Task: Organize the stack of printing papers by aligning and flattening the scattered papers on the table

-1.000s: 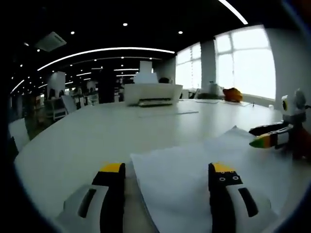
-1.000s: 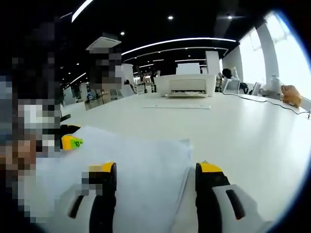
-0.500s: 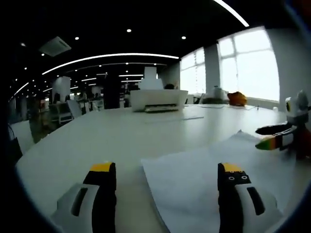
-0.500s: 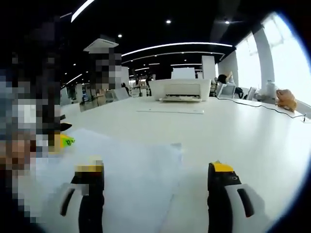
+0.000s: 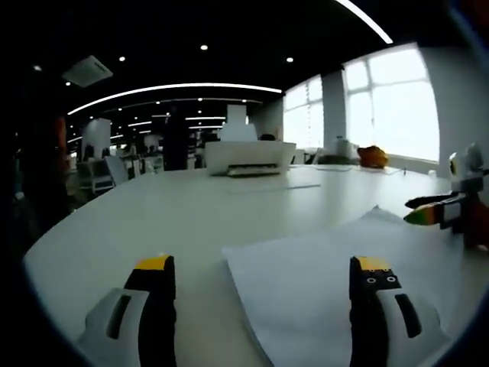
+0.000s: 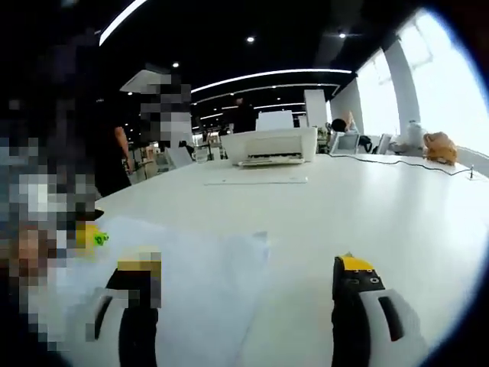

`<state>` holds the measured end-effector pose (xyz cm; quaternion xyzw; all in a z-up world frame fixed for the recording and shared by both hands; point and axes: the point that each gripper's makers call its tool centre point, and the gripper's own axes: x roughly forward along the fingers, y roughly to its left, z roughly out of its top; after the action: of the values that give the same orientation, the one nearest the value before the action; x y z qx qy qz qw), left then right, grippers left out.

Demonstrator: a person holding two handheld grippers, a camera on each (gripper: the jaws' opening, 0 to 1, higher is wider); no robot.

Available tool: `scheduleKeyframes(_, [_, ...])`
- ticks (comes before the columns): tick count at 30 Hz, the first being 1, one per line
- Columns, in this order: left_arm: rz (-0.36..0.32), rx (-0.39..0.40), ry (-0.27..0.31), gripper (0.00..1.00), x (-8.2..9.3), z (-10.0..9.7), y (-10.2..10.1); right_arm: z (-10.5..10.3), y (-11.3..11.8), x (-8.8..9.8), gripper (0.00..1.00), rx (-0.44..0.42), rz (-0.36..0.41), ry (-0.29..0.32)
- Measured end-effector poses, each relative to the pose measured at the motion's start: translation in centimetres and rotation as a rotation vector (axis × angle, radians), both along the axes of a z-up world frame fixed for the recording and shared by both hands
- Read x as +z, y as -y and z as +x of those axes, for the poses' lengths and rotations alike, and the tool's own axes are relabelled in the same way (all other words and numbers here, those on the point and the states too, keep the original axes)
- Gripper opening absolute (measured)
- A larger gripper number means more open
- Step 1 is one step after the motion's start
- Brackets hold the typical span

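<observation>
A stack of white printing papers (image 5: 328, 267) lies on the white table (image 5: 176, 214), its left edge running between my left gripper's jaws. The left gripper (image 5: 263, 271) is open, its right jaw over the papers and its left jaw over bare table. In the right gripper view the papers (image 6: 199, 267) spread from the left under the left jaw, with a corner near the middle. The right gripper (image 6: 248, 271) is open, its right jaw over bare table. The right gripper's tips (image 5: 428, 210) come in at the right of the left gripper view, and the left gripper's yellow-green tip (image 6: 92, 238) pokes in from the left.
A white printer (image 5: 248, 154) stands at the far end of the table with a loose sheet (image 5: 263, 186) in front of it; the same printer (image 6: 271, 144) is seen from the right gripper. An orange object (image 5: 372, 155) and a cable (image 6: 397, 164) lie near the windows. Chairs (image 5: 95, 170) stand at the far left.
Both grippers have opened wider and drawn back a little from the papers. The papers lie as before.
</observation>
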<state>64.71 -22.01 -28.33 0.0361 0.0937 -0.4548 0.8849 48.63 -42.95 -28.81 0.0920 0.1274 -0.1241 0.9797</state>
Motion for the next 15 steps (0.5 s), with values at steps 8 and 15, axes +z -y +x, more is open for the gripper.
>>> scheduleKeyframes(8, [-0.027, -0.002, -0.008, 0.97, 0.4, -0.3, -1.1, -1.3, -0.2, 1.6, 0.90, 0.011, 0.015, 0.095])
scheduleKeyframes(15, [-0.052, 0.001, 0.010, 0.97, 0.9, -1.2, -2.8, -3.2, -0.7, 1.8, 0.90, 0.024, 0.015, 0.101])
